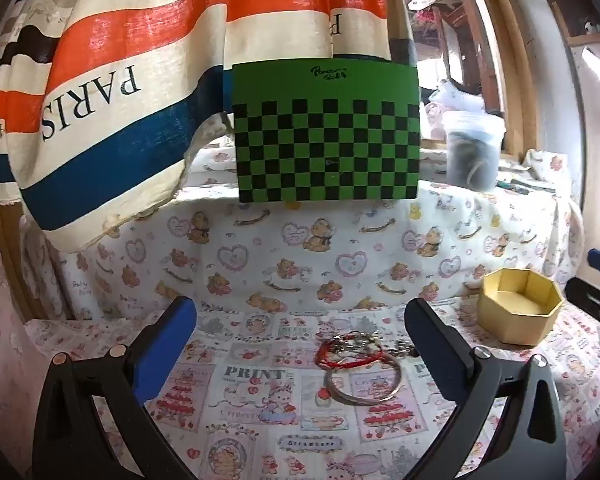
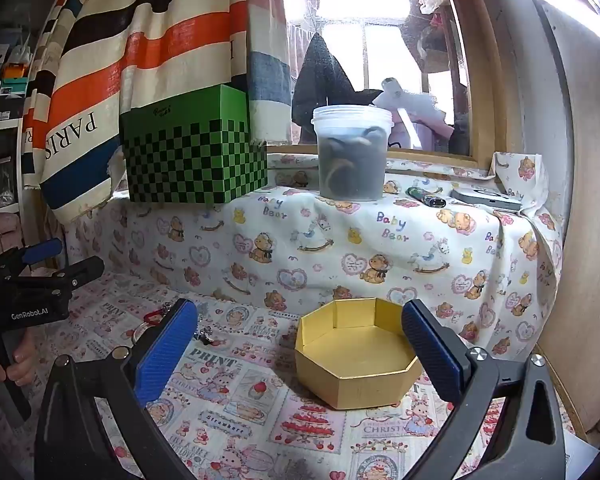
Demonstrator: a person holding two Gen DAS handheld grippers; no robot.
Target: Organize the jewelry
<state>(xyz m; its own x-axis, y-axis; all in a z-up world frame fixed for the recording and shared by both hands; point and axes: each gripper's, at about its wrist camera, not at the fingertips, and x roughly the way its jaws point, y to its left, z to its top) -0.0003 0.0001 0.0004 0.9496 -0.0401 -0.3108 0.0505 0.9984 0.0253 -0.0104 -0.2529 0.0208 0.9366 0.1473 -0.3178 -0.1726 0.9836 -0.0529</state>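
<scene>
With both pairs of jaws wide and empty, the left gripper (image 1: 300,334) faces tangled jewelry (image 1: 354,354) on the cloth; the right gripper (image 2: 300,336) faces the gold box (image 2: 356,364). Risk: entangled pieces lift together, snagging

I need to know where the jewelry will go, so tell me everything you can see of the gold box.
The gold box is a low, eight-sided open tray, seemingly matte gold card, with no lid on it. It is empty; its flat floor and creased inner walls show bare. It sits upright on the printed cloth, below the draped ledge. Nothing touches it: the right gripper frames it with jaws wide open, and the jewelry lies apart, to its left.
</scene>
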